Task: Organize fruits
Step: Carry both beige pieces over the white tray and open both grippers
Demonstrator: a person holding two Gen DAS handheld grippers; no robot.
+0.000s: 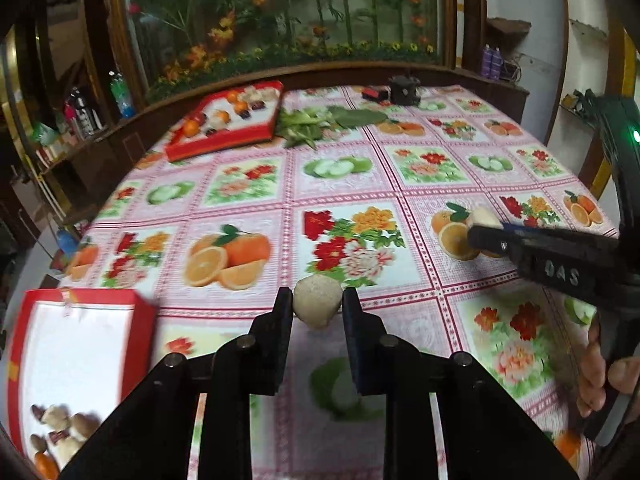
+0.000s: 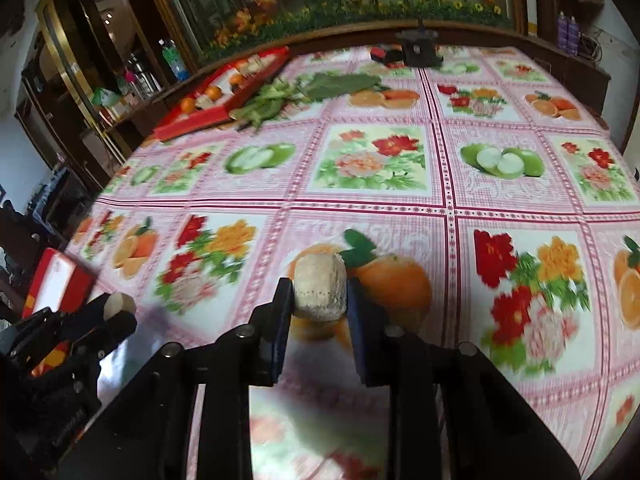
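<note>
We carry 2 pale fruits: left gripper (image 1: pixel 317 304) clamps rounded fruit (image 1: pixel 318 300), right gripper (image 2: pixel 319 296) clamps blocky fruit (image 2: pixel 320 292); keep squeeze steady, lower gently into far red tray (image 1: pixel 224 136).

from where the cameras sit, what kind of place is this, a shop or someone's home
Most likely a home dining or living room. A table wears a pink fruit-and-flower oilcloth, a dark wooden cabinet holds bottles and household odds and ends, and a big framed flower display stands behind. Red trays of fruit sit on the table.
</note>
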